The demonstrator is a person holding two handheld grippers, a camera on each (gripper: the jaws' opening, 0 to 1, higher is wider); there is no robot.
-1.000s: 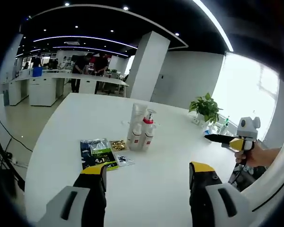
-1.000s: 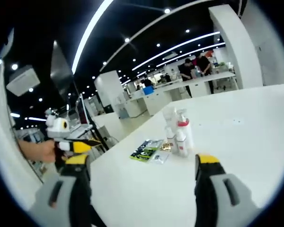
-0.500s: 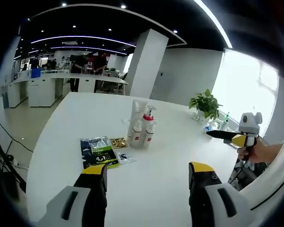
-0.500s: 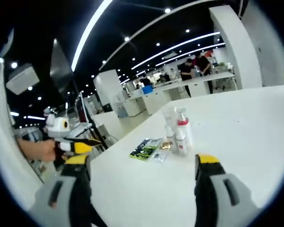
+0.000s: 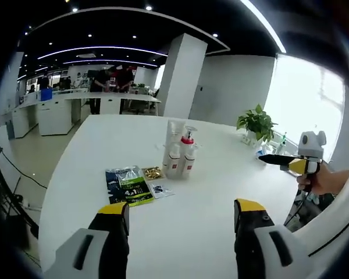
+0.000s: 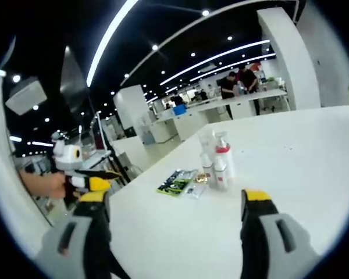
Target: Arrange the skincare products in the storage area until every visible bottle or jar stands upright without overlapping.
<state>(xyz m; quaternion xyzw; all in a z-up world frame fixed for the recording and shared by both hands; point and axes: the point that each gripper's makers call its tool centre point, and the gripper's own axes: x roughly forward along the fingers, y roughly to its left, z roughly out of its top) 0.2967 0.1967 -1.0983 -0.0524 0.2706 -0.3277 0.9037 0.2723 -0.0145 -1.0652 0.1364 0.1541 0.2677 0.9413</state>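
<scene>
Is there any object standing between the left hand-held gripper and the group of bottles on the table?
Nothing visible does. Only bare white table lies between the left hand-held gripper and the bottles; the flat sachets lie off to one side.

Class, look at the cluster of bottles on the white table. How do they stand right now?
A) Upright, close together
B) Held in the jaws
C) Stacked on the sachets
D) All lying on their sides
A: the bottles stand upright in a tight group on the table, beside the flat sachets.
</scene>
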